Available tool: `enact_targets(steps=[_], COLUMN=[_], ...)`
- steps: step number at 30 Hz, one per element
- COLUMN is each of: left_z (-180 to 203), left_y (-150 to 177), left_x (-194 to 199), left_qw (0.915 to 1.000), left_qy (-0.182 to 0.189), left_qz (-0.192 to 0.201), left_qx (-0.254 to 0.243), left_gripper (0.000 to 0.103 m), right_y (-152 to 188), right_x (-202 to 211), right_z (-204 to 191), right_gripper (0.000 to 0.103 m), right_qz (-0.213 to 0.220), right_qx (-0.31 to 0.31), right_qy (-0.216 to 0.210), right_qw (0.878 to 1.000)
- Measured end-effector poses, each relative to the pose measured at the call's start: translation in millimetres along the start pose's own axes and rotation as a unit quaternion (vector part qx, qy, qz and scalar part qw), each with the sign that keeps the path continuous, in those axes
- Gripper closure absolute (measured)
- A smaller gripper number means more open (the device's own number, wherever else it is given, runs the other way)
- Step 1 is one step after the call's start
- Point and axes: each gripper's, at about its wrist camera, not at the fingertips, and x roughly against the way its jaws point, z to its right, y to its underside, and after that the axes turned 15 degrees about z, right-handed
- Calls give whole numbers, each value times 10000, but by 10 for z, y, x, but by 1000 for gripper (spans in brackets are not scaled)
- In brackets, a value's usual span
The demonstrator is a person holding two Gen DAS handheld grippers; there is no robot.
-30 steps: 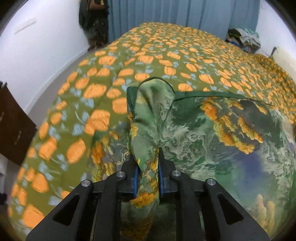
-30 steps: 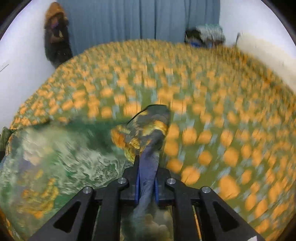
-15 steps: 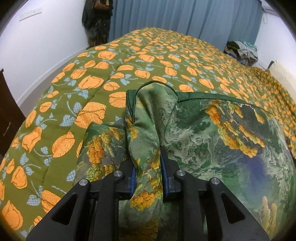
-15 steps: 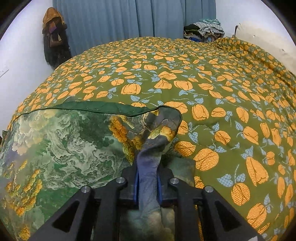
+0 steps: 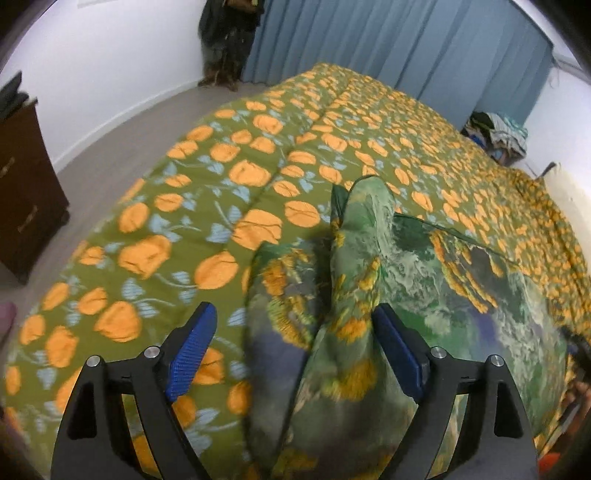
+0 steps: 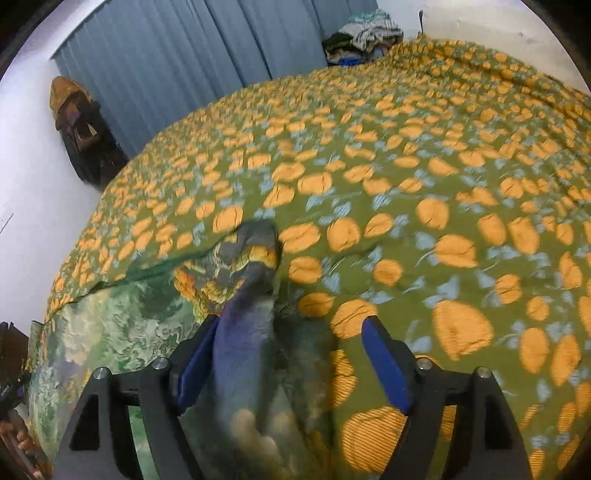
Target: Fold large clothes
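Note:
A large green garment (image 5: 461,295) printed with yellow flowers and blue patches lies spread on the bed. Its left corner stands up in a pinched ridge between the fingers of my left gripper (image 5: 295,354), whose jaws are opening; the cloth leans on the right pad (image 5: 399,354) and the left pad is clear of it. In the right wrist view the garment (image 6: 110,332) has its other corner bunched between the fingers of my right gripper (image 6: 291,365), jaws also opening; the fold rests against the left pad (image 6: 195,365), far from the right one.
An olive bedspread (image 5: 258,155) with orange flowers covers the bed. A dark wooden dresser (image 5: 22,192) stands at the left by the floor. Blue curtains (image 6: 184,55) hang behind, a pile of clothes (image 6: 365,33) sits at the far corner, and dark clothes (image 6: 85,133) hang on the wall.
Both grippers were shut on the garment's corners and have now spread wide, releasing them. Both have pulled back from the bed, and the corners stay bunched upright.

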Motion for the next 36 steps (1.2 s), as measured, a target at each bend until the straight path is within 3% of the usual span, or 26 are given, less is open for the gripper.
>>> enact_targets(steps=[4, 6, 10, 11, 13, 15, 17, 20, 22, 25, 28, 31, 36], left_z=[162, 298, 761, 899, 1171, 1443, 1714, 2151, 2364, 2591, 2659, 2651, 2543], left_y=[-3, 8, 58, 77, 128, 198, 254, 245, 192, 172, 392, 579, 773], left_x=[256, 349, 490, 494, 485, 461, 413, 234, 22, -432, -682, -490, -72], left_qw=[9992, 9982, 9928, 9907, 9855, 9799, 9739, 9677, 9690, 9721, 9672, 9619, 9528], left_qy=[176, 358, 921, 1070, 1365, 1601, 1797, 1845, 1747, 1490, 1171, 1137, 1345], left_qz=[174, 216, 167, 107, -68, -252, -385, -390, -417, -779, -1122, -789, -615], left_qx=[-313, -434, -752, -836, -1007, -1162, -1330, -1672, -1697, -1636, -1954, -2357, -2653], left_gripper=[16, 16, 13, 13, 13, 13, 13, 13, 13, 13, 13, 12, 11], right_y=[-58, -22, 211, 292, 448, 526, 511, 505, 542, 594, 609, 613, 668], right_x=[381, 604, 717, 647, 401, 269, 298, 341, 354, 397, 451, 512, 641], right_z=[-224, -406, -610, -606, -535, -405, -328, -362, -418, -422, -400, -357, -374], right_gripper=[24, 24, 24, 24, 24, 24, 24, 24, 24, 24, 24, 24, 24], right_qz=[298, 321, -135, -301, -703, -798, -650, -537, -460, -346, -271, -235, -148], right_qx=[512, 747, 729, 730, 789, 643, 343, 377, 547, 718, 783, 812, 909], right_qy=[-299, -809, -1736, -1656, -1026, -533, -621, -647, -602, -565, -568, -584, -577], right_qw=[9978, 9934, 9820, 9830, 9891, 9933, 9954, 9957, 9956, 9952, 9949, 9947, 9941])
